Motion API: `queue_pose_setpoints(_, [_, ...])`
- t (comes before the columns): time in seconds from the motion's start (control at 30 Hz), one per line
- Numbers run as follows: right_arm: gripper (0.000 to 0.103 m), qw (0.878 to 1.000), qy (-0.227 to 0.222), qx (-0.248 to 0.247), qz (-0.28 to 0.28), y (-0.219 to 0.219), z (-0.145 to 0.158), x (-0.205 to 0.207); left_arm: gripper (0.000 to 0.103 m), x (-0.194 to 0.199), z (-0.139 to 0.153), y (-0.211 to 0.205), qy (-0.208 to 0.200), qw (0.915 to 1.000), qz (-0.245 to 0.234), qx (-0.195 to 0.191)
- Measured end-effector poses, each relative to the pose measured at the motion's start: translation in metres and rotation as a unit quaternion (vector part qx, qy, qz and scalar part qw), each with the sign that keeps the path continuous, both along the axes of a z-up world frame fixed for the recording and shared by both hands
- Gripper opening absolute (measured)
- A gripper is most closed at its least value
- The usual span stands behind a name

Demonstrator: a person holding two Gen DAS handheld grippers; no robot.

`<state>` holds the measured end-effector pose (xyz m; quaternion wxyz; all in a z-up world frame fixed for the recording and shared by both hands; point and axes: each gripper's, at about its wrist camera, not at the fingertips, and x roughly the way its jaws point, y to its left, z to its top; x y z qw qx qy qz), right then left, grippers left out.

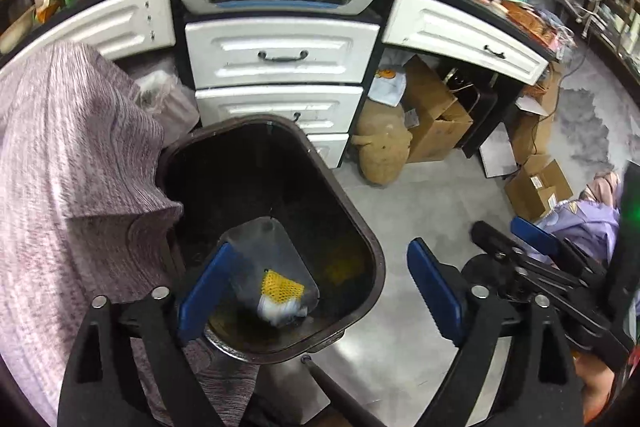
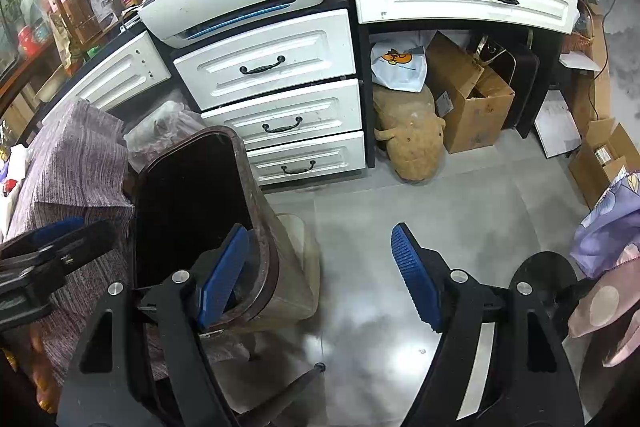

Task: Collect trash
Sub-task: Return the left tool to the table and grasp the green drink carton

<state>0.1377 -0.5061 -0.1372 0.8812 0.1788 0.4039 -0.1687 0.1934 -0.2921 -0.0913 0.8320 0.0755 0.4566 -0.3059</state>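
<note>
No text, label or brand can be read anywhere.

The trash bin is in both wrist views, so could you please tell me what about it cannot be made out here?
- Right wrist view: the trash bin interior is pure shadow; no contents show.
- Left wrist view: the yellow-and-white trash at the bottom is blurred, so its kind is unclear.
- Left wrist view: the bin's left rim is hidden by striped fabric.

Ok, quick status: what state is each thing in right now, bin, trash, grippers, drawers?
trash bin: upright, lid off, nearly empty
yellow-and-white trash: lying on the bin's bottom
left gripper: open, nothing between the pads
right gripper: open, holding nothing
drawers: all shut
cardboard box: flaps open
</note>
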Motion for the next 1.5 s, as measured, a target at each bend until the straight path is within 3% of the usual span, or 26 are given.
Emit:
queue_pose_setpoints(0.07, [0.082, 1.0, -0.001, -0.003, 0.002, 0.003, 0.001, 0.001, 0.093, -0.006, 0.007, 0.005, -0.013, 0.9999, -0.004, -0.004])
queue_pose_setpoints(0.33, [0.083, 1.0, -0.006, -0.008, 0.026, 0.022, 0.012, 0.006, 0.096, -0.025, 0.042, 0.037, -0.058, 0.9978, -0.003, -0.032])
queue_pose_setpoints(0.73, [0.083, 0.991, -0.046, -0.01, 0.128, 0.084, 0.054, 0.017, 0.097, -0.046, 0.074, 0.109, -0.15, 0.9884, 0.027, -0.001])
queue_pose_setpoints(1.17, [0.084, 0.962, -0.068, -0.003, 0.264, 0.176, 0.09, 0.029, 0.097, -0.046, 0.078, 0.222, -0.164, 0.98, 0.1, 0.052])
queue_pose_setpoints(1.37, [0.084, 0.949, -0.061, 0.001, 0.309, 0.209, 0.096, 0.034, 0.097, -0.029, 0.085, 0.287, -0.162, 0.9723, 0.155, 0.067])
queue_pose_setpoints(1.5, [0.084, 0.941, -0.064, -0.004, 0.331, 0.229, 0.103, 0.036, 0.091, -0.01, 0.085, 0.312, -0.148, 0.971, 0.169, 0.082])
